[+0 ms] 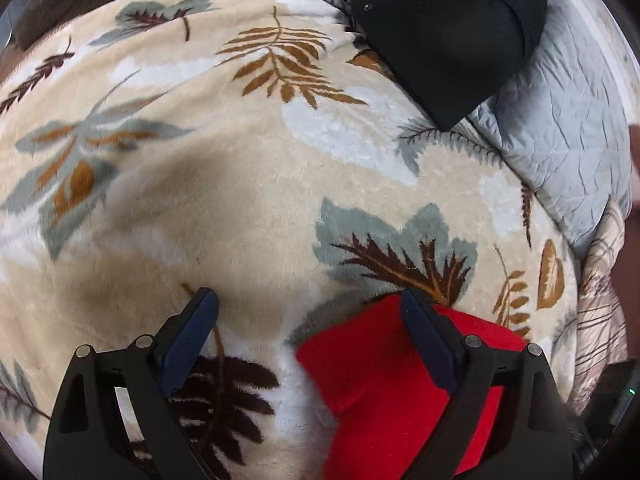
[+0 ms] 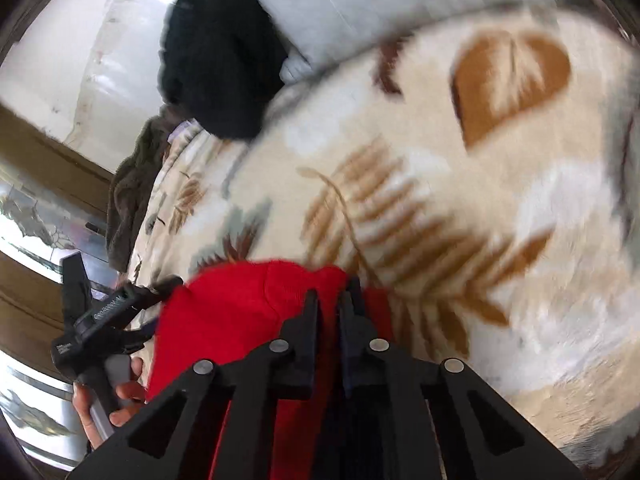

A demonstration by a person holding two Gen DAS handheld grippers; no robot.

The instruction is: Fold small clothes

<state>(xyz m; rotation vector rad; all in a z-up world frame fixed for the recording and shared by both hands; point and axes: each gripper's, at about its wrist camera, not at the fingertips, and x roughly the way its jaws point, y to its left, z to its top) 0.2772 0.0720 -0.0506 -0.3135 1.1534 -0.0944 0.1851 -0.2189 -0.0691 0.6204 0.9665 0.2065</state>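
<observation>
A small red garment (image 1: 384,384) lies on a cream blanket with a leaf print (image 1: 248,184). My left gripper (image 1: 310,306) is open above the blanket; its right finger (image 1: 424,336) sits over the red garment and its left finger (image 1: 192,328) is over bare blanket. In the right wrist view my right gripper (image 2: 334,300) is shut on the red garment (image 2: 236,320), pinching its edge. The left gripper and the hand holding it show at the left (image 2: 100,320) of that view, beside the garment.
A black garment (image 1: 448,40) lies at the far side of the blanket, also seen in the right wrist view (image 2: 220,64). A grey quilted pillow (image 1: 568,140) lies to the right. A dark brown cloth (image 2: 128,200) hangs at the bed's edge.
</observation>
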